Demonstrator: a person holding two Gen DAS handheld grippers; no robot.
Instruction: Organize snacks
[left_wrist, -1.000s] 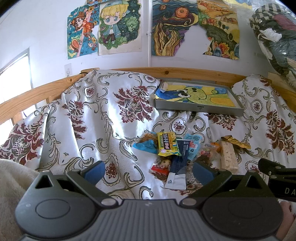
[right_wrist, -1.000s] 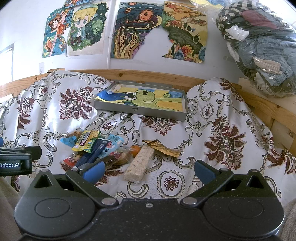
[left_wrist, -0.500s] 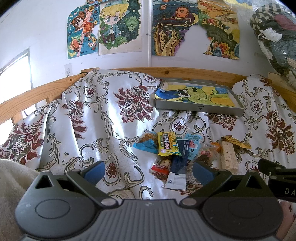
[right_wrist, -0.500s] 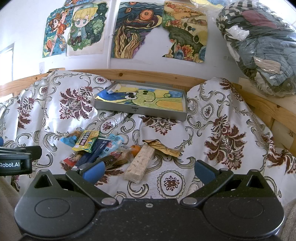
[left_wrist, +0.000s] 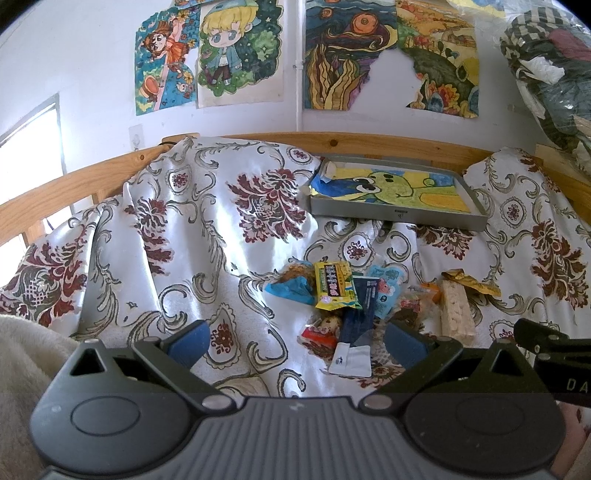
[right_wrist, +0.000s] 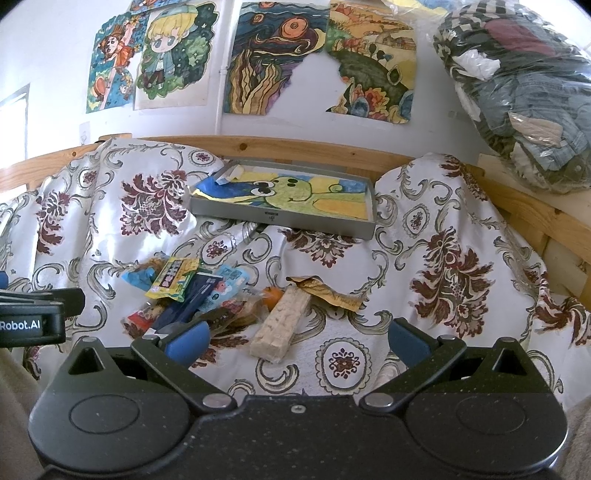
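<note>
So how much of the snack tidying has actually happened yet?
Nothing looks done. The snack pile, including the yellow packet and the pale wafer bar, lies loose on the floral cloth. The grey tray holds only a drawing. Left gripper and right gripper are both open, holding nothing. Every snack remains to sort.
</note>
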